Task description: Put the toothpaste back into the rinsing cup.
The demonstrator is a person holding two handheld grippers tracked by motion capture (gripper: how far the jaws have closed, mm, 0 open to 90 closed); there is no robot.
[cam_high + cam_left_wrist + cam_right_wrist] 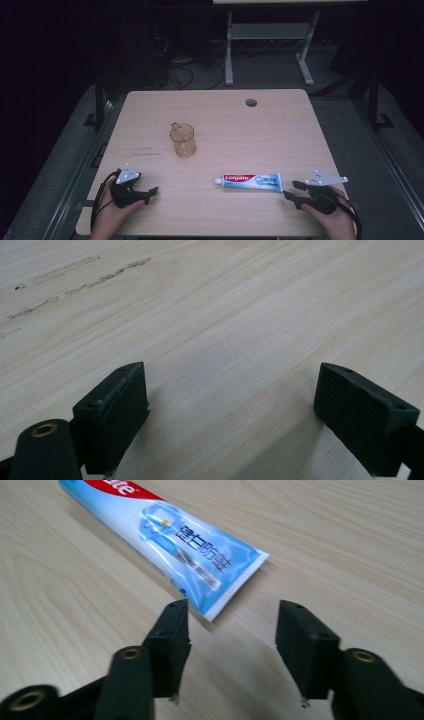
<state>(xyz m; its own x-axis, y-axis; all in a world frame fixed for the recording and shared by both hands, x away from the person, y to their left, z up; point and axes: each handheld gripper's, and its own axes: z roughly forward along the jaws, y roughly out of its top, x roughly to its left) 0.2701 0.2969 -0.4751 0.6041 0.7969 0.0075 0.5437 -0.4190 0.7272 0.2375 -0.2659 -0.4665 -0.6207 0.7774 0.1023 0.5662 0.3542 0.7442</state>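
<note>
A blue and red toothpaste tube (250, 181) lies flat on the wooden table (220, 115), cap pointing left. My right gripper (290, 190) sits just right of the tube's flat crimped end, open, nothing between its jaws. In the right gripper view the toothpaste tube (170, 540) ends just ahead of the right gripper (232, 630), near its left jaw. A clear amber cup (182, 140) stands upright left of centre. My left gripper (150, 195) rests at the front left, open. In the left gripper view the left gripper (230, 405) has bare wood between its jaws.
The table has a round cable hole (251, 102) near its far edge. Faint scuff marks (146, 152) lie left of the cup. Beyond the table are a dark floor, cables and a white desk frame (270, 40).
</note>
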